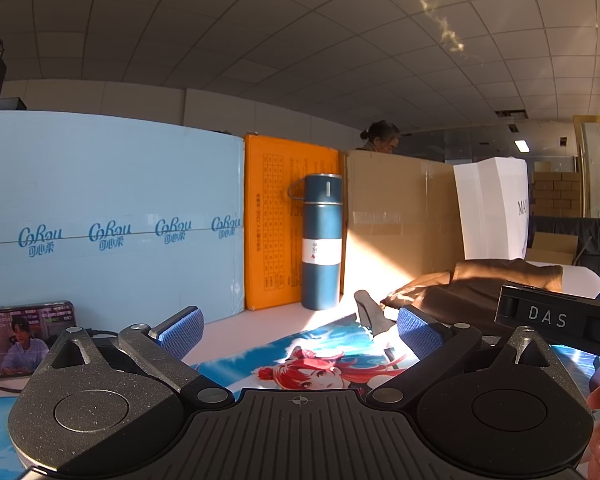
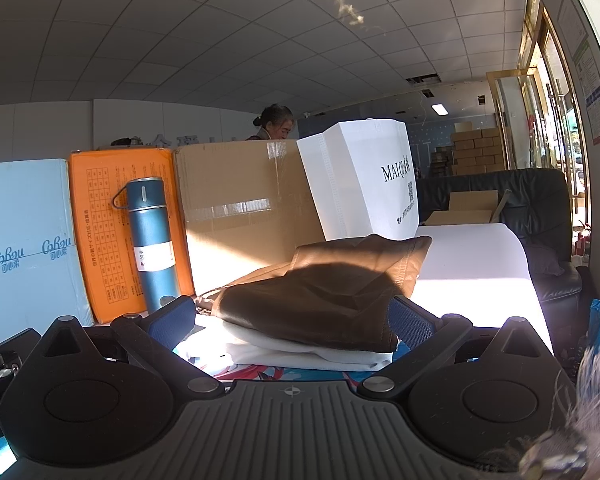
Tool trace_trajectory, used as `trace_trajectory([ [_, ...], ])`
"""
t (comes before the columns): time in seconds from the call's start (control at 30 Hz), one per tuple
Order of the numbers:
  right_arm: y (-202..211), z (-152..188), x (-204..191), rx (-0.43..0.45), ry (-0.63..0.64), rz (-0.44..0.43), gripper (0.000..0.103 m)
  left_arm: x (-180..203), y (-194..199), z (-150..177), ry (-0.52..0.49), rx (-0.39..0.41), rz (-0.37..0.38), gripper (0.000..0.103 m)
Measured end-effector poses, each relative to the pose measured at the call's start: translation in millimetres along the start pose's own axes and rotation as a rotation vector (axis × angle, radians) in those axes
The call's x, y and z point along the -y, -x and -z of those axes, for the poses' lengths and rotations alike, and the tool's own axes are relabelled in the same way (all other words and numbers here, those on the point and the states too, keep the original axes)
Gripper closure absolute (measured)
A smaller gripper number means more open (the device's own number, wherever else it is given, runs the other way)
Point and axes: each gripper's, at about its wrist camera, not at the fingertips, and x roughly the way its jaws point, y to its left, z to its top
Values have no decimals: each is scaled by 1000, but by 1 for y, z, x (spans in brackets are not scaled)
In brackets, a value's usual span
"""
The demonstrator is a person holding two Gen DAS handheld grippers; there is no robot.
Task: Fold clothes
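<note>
Nearest in the right wrist view, the right gripper (image 2: 292,320) stands with its blue-padded fingers (image 2: 171,317) spread wide, holding nothing — the folded brown fabric garment (image 2: 324,300) sits between and just beyond them at 12 o'clock. It lies on top of a folded white cloth (image 2: 300,354), and both rest on a blue printed mat with a red-haired cartoon figure (image 1: 312,368).

In the left wrist view the left gripper (image 1: 296,334) is likewise wide and empty, hovering over the mat, with the brown garment off at 2 o'clock, near the dark body of the other gripper.

As a judgement, the task looks well advanced: two pieces appear folded and stacked, the brown one a little loose at its far edge. Whether more clothes wait cannot be told — none show unfolded.

Further back, at 11 o'clock in the right view, a tall blue metal flask (image 2: 152,244) stands against an orange flat box (image 2: 100,232), beside a brown cardboard carton (image 2: 244,208) and a white paper bag (image 2: 360,184). A pale blue carton (image 1: 108,208) closes the left, with a phone with a lit screen (image 1: 24,340) before it
</note>
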Motion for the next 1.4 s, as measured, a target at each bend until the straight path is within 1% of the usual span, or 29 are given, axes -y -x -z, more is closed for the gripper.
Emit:
trace_trajectory([
  [1.4, -2, -1, 1, -2, -7, -9, 0, -1, -1, 0, 3, -3, 1, 0],
])
